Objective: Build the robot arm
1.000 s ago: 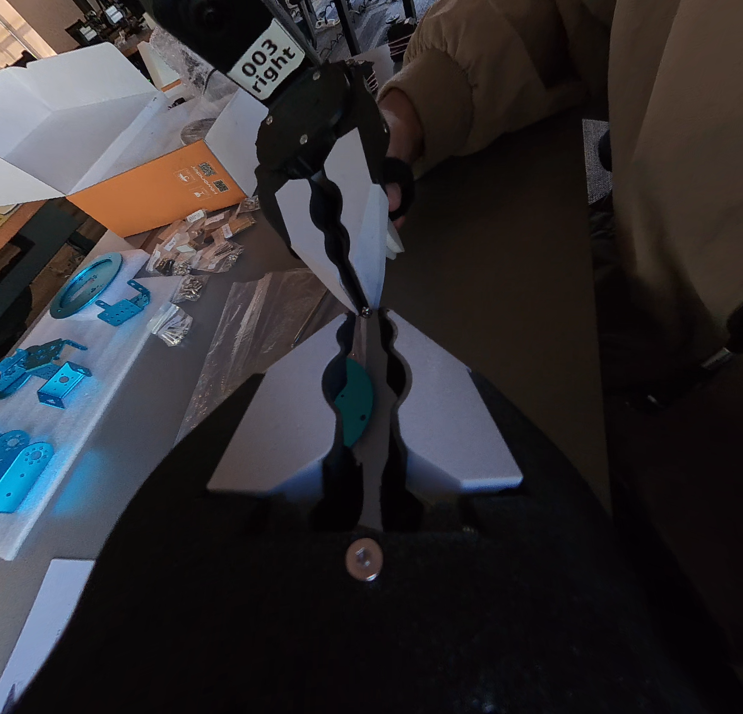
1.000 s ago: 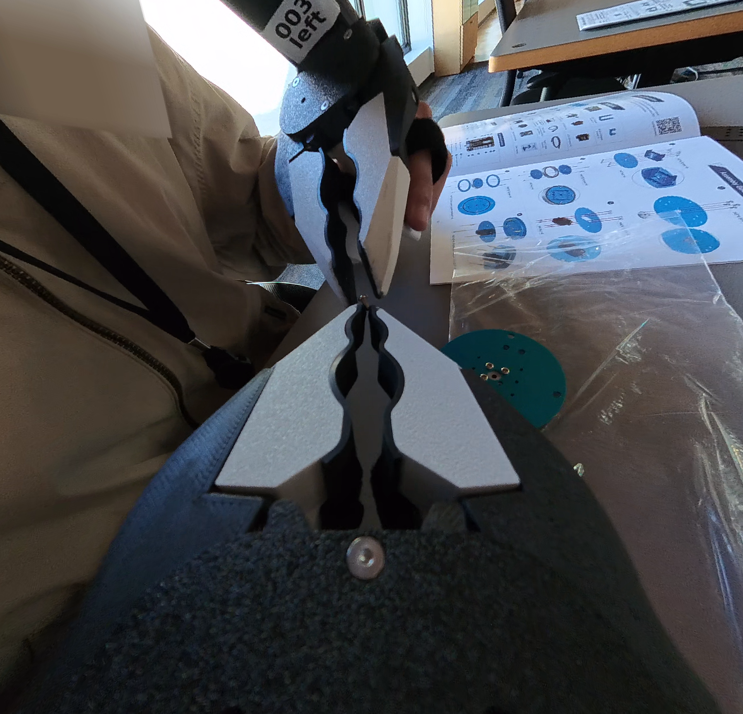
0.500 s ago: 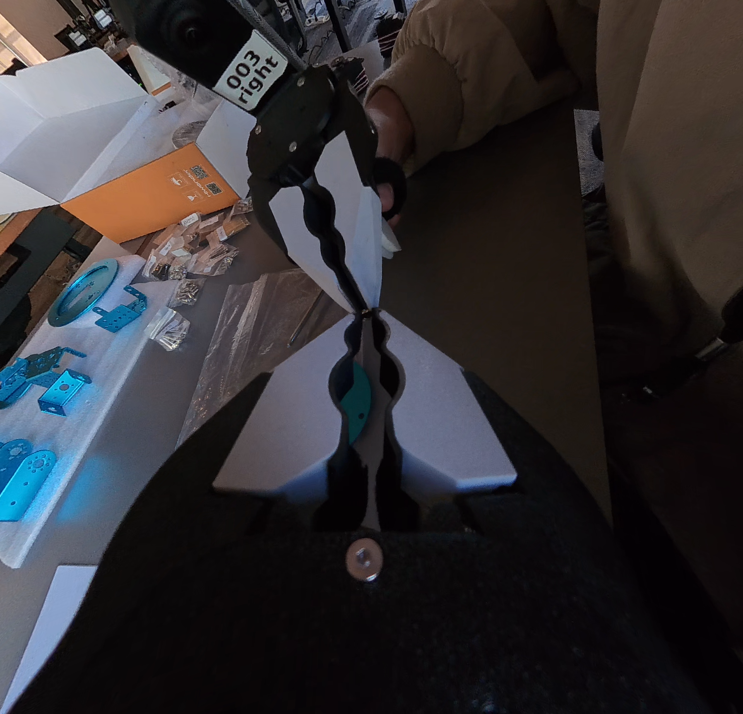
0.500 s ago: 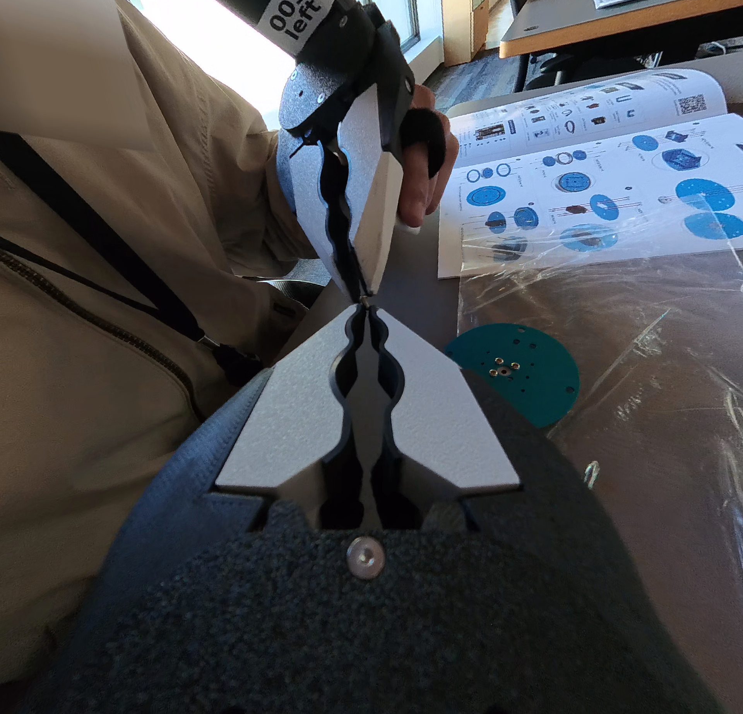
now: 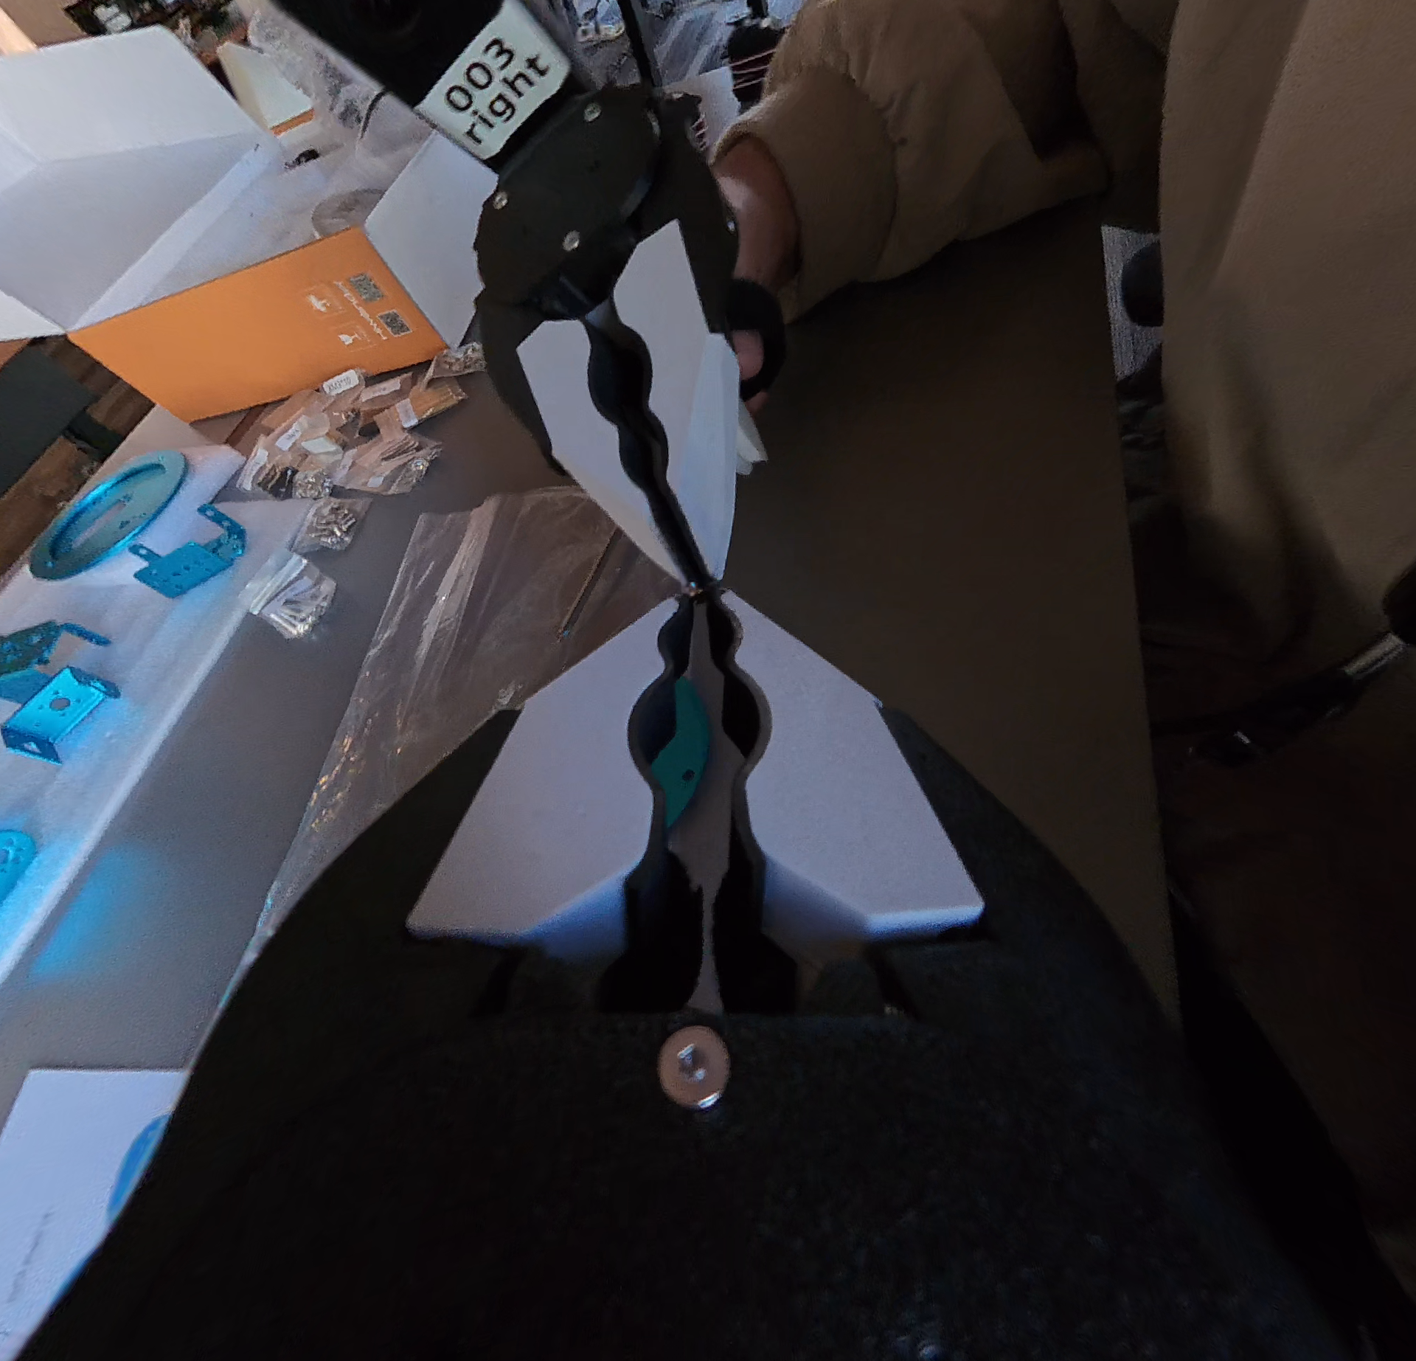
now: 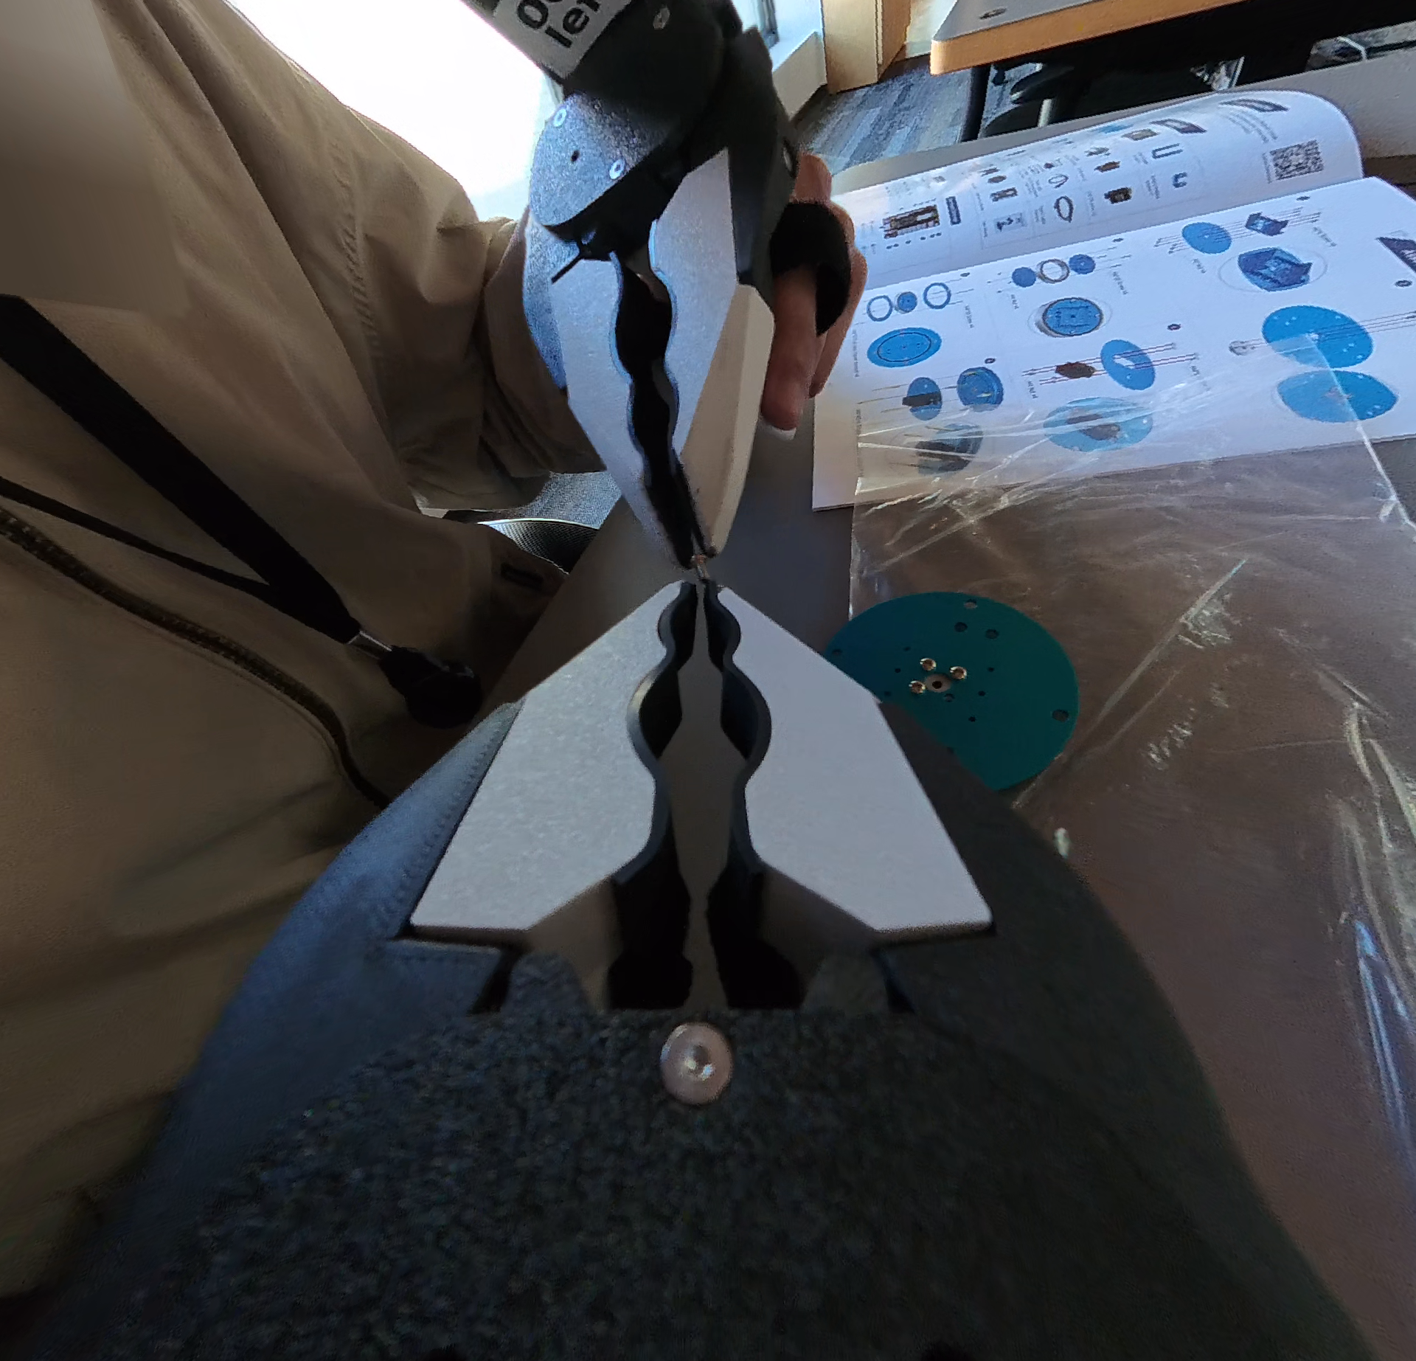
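Grey-fingered grippers (image 5: 699, 602) (image 6: 699, 587) tip to tip

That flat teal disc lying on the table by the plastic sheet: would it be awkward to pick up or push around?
Probably awkward to lift: the teal disc looks thin and lies flat on the table, leaving little edge for a claw. It seems rigid, like a drilled metal plate, so it should not flop. Pushed, it would likely slide, perhaps easily where it overlaps the clear plastic sheet.

A matt teal metal disc (image 6: 954, 686) is seen beside glossy crinkled plastic film (image 6: 1195, 634); the printed paper booklet (image 6: 1134, 305) looks smooth.
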Demonstrator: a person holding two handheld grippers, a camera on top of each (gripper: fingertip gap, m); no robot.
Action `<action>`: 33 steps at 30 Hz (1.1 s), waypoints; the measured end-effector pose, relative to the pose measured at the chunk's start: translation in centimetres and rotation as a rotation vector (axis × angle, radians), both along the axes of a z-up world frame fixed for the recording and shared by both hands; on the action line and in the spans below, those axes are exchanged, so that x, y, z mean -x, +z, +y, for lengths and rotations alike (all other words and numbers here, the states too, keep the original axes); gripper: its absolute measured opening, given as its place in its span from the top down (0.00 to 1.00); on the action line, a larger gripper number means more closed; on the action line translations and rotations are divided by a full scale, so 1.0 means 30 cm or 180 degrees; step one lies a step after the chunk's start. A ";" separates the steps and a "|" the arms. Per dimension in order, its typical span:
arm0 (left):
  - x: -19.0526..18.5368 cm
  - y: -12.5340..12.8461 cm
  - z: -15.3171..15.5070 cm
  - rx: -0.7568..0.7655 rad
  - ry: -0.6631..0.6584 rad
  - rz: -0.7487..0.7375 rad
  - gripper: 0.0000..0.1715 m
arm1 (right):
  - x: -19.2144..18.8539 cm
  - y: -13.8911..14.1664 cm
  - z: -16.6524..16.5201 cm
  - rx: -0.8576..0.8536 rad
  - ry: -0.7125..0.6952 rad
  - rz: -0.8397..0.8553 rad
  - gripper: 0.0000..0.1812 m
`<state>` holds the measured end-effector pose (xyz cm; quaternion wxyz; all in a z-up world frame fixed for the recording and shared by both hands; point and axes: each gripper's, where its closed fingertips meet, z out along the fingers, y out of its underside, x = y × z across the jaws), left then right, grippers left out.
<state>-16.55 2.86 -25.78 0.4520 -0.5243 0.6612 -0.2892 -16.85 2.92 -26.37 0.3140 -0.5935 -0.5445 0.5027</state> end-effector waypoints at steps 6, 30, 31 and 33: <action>0.030 -0.031 0.085 0.0342 0.0184 -0.0025 1.00 | -0.015 -0.015 0.084 -0.0050 -0.0352 -0.0133 1.00; 0.230 -0.150 0.419 0.0499 0.1384 0.0920 0.92 | -0.077 -0.064 0.347 -0.0106 -0.0505 -0.0704 0.89; 0.245 -0.135 0.431 0.0554 0.1555 0.0835 0.92 | -0.090 -0.058 0.359 -0.0133 -0.0586 -0.0619 0.90; 0.257 -0.106 0.428 0.0610 0.1743 0.0606 0.92 | -0.116 -0.051 0.375 -0.0225 -0.0713 -0.0508 0.90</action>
